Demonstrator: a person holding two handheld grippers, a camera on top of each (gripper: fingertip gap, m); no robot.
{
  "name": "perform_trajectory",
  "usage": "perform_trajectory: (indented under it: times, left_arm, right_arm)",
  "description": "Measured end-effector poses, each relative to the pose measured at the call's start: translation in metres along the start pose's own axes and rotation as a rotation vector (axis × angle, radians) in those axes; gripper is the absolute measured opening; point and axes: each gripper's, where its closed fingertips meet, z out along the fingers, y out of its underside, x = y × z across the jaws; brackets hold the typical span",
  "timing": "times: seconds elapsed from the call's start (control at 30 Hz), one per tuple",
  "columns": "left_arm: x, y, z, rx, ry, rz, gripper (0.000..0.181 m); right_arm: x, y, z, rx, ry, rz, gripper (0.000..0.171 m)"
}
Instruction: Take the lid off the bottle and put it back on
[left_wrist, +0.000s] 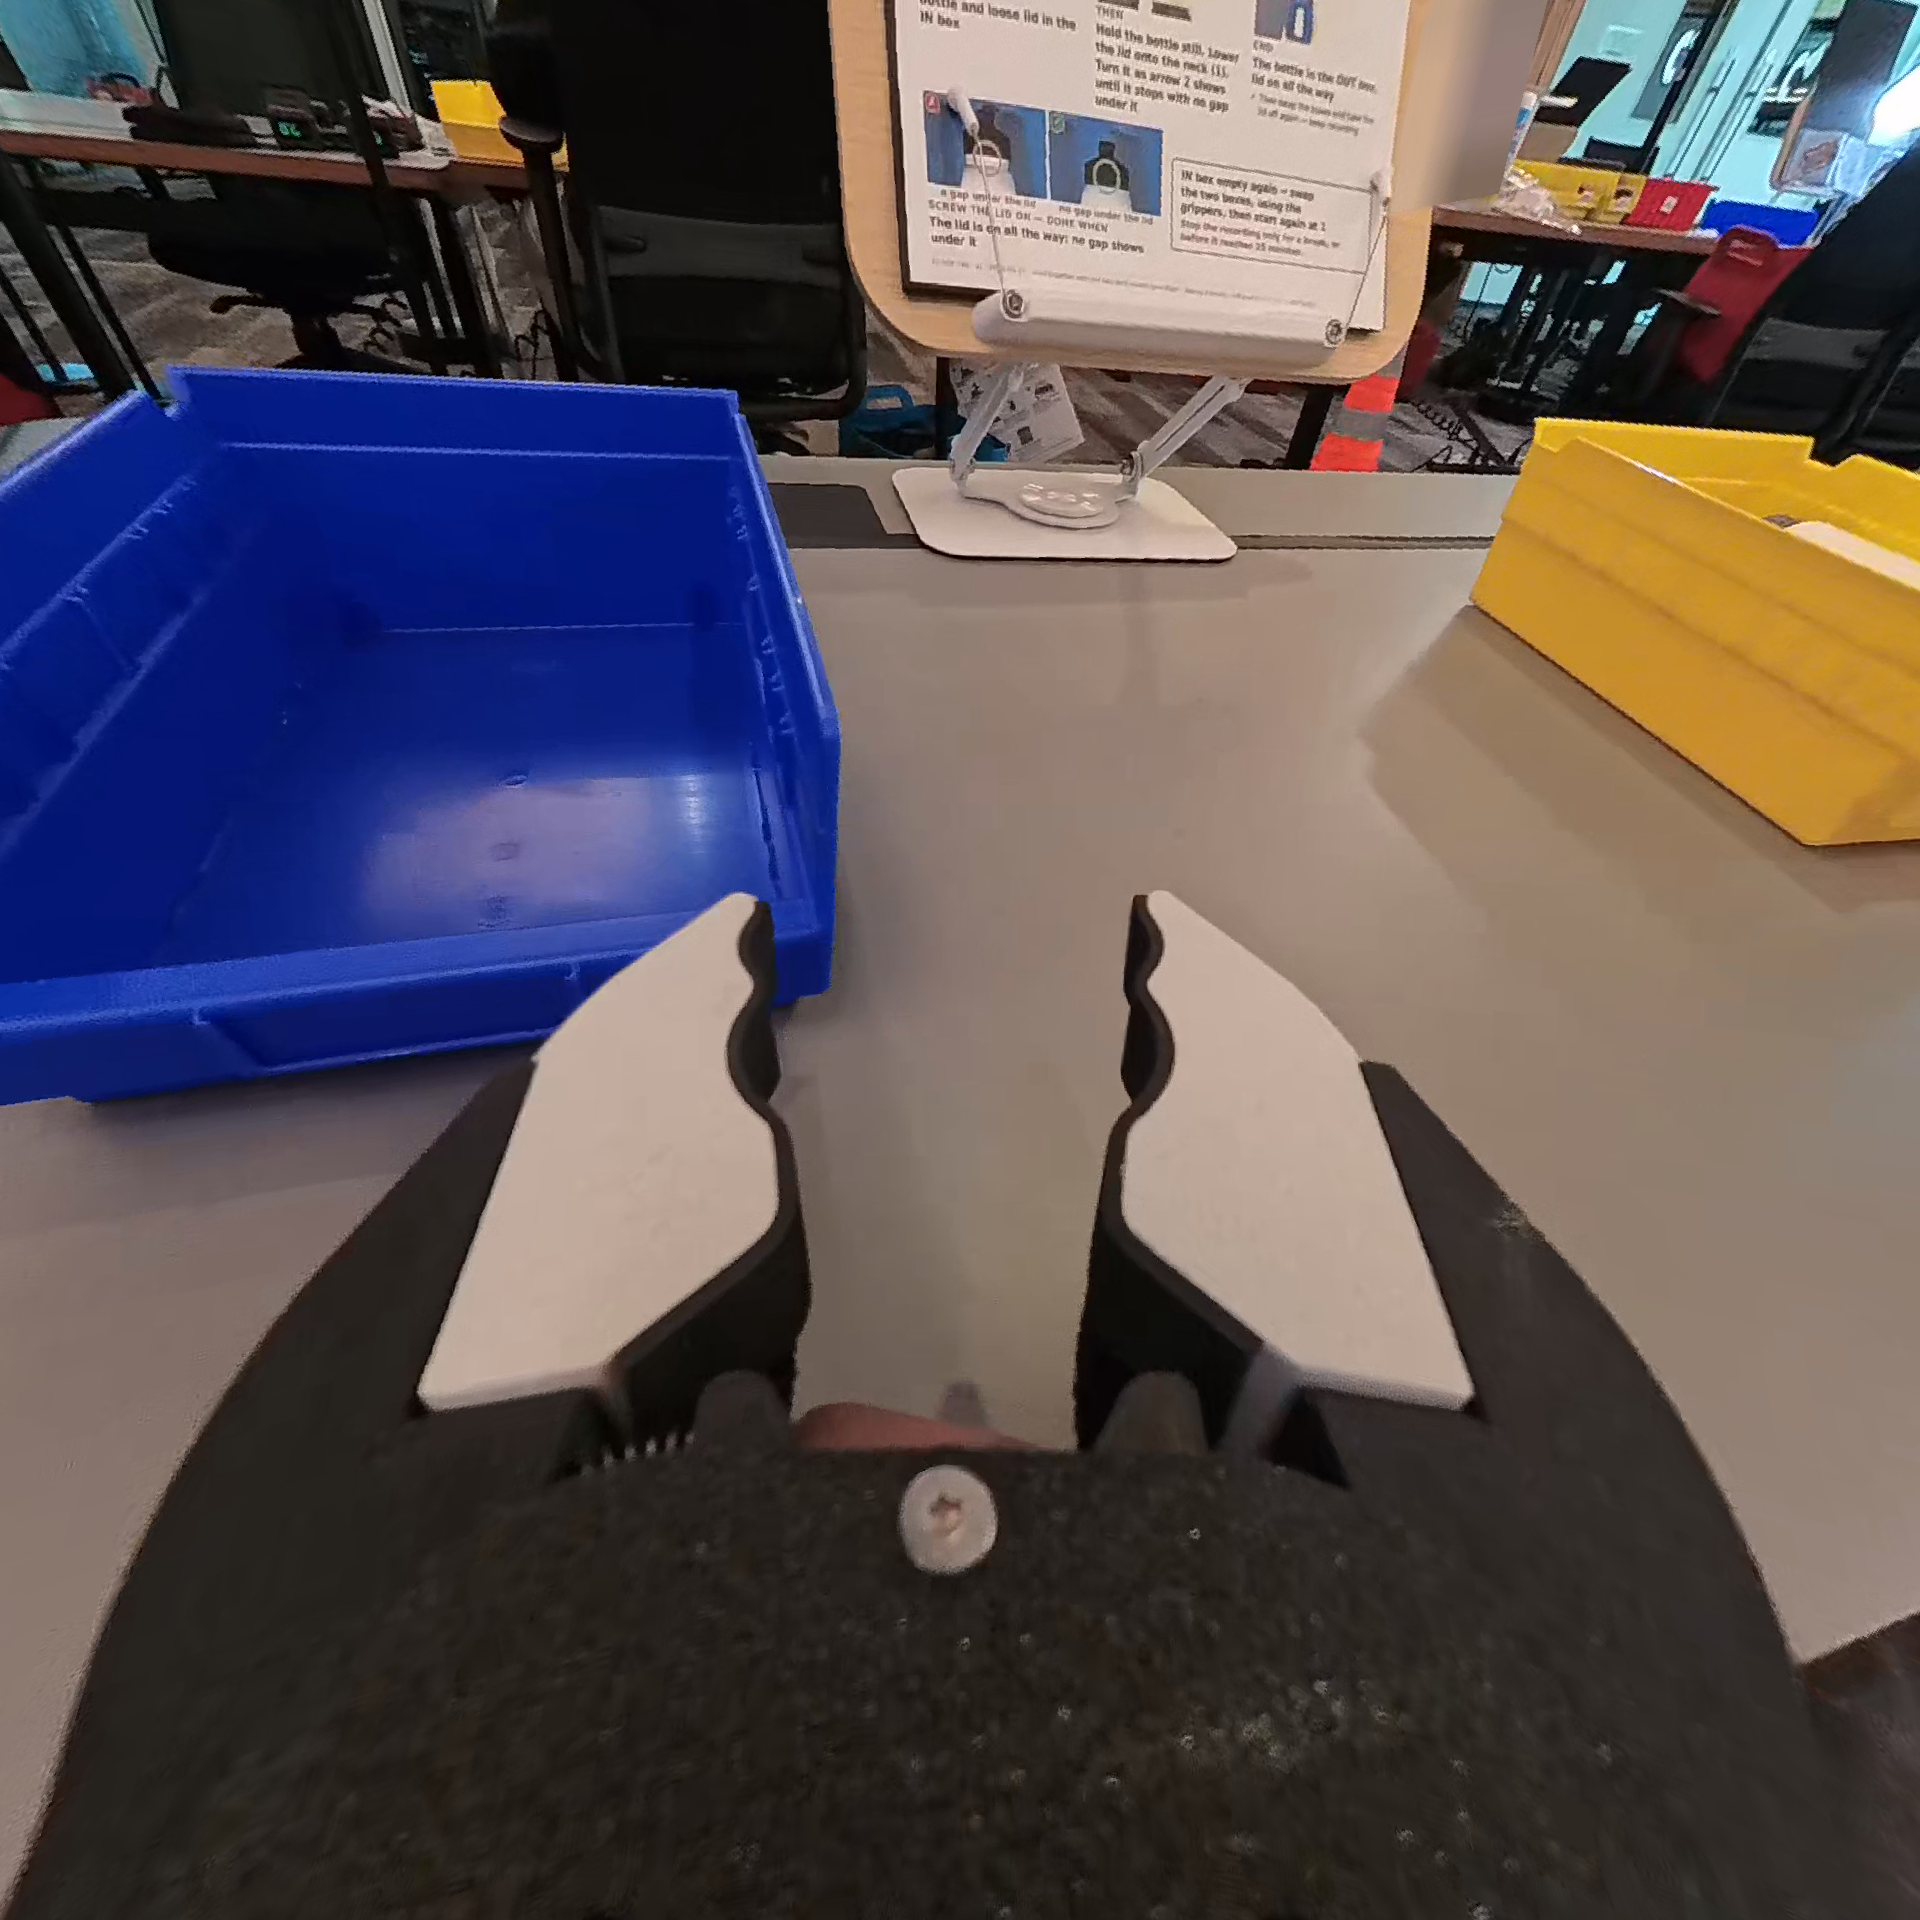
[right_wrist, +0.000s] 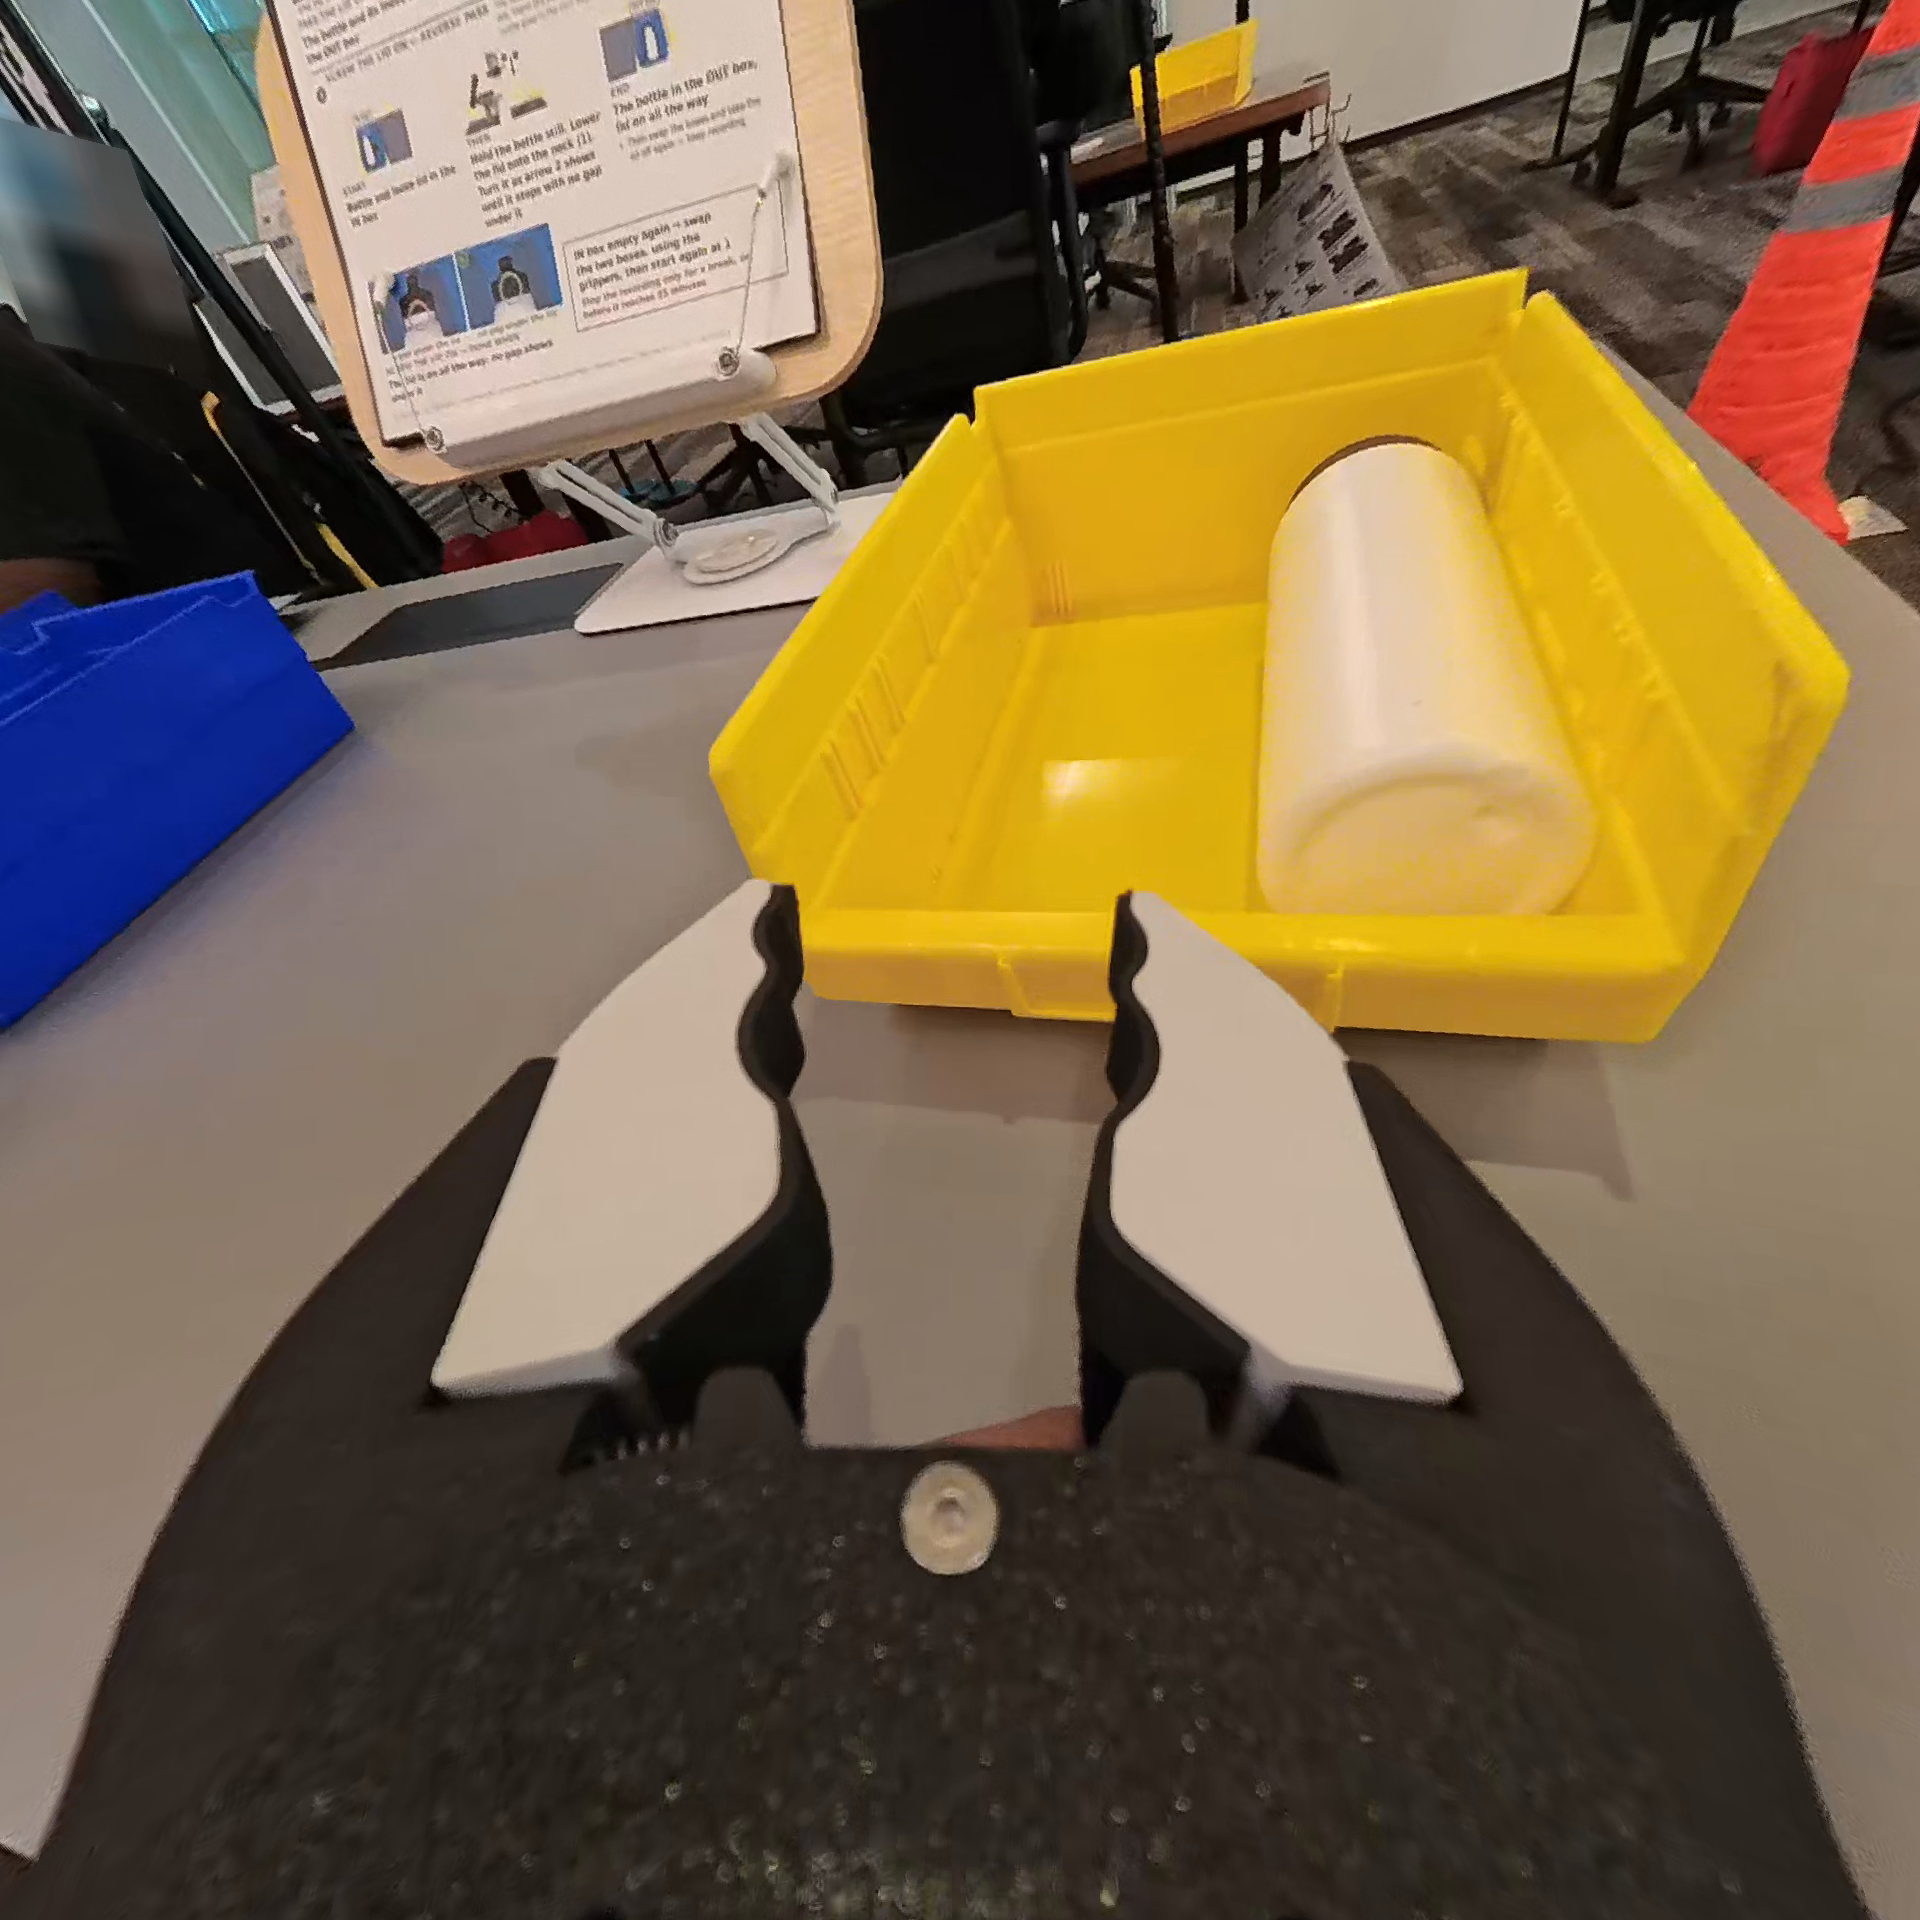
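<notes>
A white bottle (right_wrist: 1403, 686) lies on its side in the right half of a yellow bin (right_wrist: 904, 769), base toward me. Its dark lid (right_wrist: 1377, 445) sits on the far end, against the bin's back wall. My right gripper (right_wrist: 951, 914) is open and empty, just in front of the bin's near rim. My left gripper (left_wrist: 951, 920) is open and empty over the grey table, beside the front right corner of an empty blue bin (left_wrist: 416, 727). A sliver of the white bottle (left_wrist: 1860, 542) shows in the yellow bin (left_wrist: 1662, 665) at the right of the left wrist view.
A stand with an instruction sheet (left_wrist: 1132, 187) stands at the table's far edge between the bins; it also shows in the right wrist view (right_wrist: 561, 208). The blue bin (right_wrist: 135, 748) is at the left there. An orange cone (right_wrist: 1808, 249) stands beyond the table's right edge.
</notes>
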Motion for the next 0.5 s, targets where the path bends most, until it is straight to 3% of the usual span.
perform_trajectory:
  times: [0.33,0.5]
  left_arm:
    - [-0.006,0.003,0.000,-0.014,-0.010,-0.019,0.064]
    - [0.002,0.003,0.001,-0.016,0.012,0.001,0.064]
  right_arm:
    - [-0.004,0.005,0.002,-0.018,-0.005,-0.025,0.056]
    - [-0.032,0.016,0.019,-0.058,-0.065,-0.087,0.067]
